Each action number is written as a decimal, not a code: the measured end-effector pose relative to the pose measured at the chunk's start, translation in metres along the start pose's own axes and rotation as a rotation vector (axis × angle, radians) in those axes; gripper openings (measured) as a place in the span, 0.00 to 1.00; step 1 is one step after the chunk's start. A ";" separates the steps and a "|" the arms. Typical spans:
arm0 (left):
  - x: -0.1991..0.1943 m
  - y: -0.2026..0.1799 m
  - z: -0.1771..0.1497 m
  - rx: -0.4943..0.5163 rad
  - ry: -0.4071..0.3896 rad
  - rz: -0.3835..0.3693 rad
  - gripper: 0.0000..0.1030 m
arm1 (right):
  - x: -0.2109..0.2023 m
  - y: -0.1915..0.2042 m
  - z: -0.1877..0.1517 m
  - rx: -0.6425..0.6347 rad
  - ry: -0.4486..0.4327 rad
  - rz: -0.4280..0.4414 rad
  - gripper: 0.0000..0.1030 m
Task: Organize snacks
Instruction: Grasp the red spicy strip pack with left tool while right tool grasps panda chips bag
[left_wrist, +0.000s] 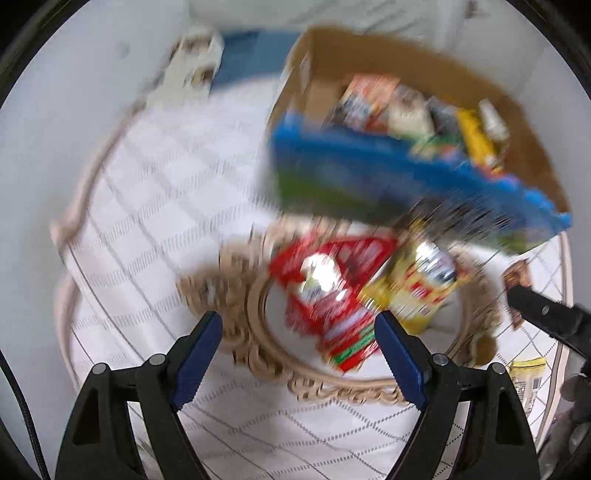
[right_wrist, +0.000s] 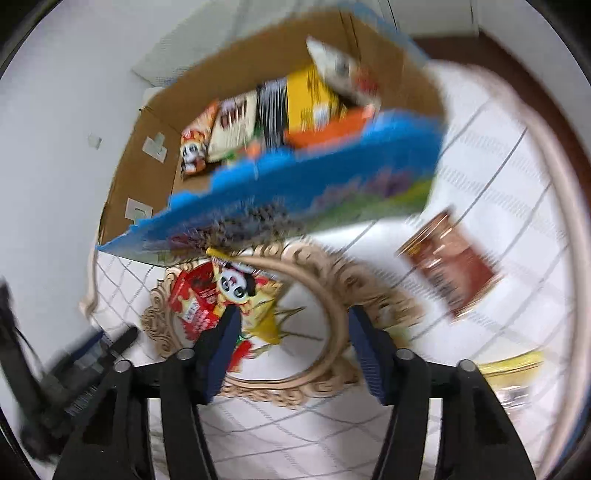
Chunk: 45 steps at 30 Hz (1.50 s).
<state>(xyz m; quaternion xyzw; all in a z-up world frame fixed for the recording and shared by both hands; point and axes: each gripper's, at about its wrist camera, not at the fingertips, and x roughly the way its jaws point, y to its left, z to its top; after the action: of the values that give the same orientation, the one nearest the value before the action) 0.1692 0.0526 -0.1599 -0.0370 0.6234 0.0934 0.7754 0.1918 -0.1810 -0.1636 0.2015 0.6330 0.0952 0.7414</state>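
Both grippers, left (left_wrist: 297, 328) and right (right_wrist: 293, 325), are held open and empty above the tray (right_wrist: 325, 295). Snacks (right_wrist: 221, 291) are seen at its far edge, others in the box (right_wrist: 147, 155).

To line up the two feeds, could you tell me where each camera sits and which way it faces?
Left wrist view: on the left gripper, looking down past its open fingers at the tray and cardboard box; the right gripper shows at right.
Right wrist view: on the right gripper, open, facing tray and box; the left gripper shows at left.
Shared: tray, box, red packet.
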 end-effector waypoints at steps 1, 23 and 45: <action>0.009 0.007 -0.006 -0.032 0.031 0.001 0.82 | 0.014 0.000 -0.001 0.028 0.018 0.020 0.79; 0.081 -0.002 -0.012 -0.192 0.250 -0.097 0.82 | 0.122 0.060 -0.010 -0.240 0.193 -0.174 0.56; 0.070 -0.004 -0.122 0.127 0.231 -0.021 0.60 | 0.132 0.066 -0.043 -0.319 0.295 -0.195 0.55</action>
<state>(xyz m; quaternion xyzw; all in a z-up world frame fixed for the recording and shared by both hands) 0.0676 0.0340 -0.2555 -0.0046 0.7127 0.0408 0.7002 0.1809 -0.0615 -0.2599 0.0036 0.7280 0.1501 0.6689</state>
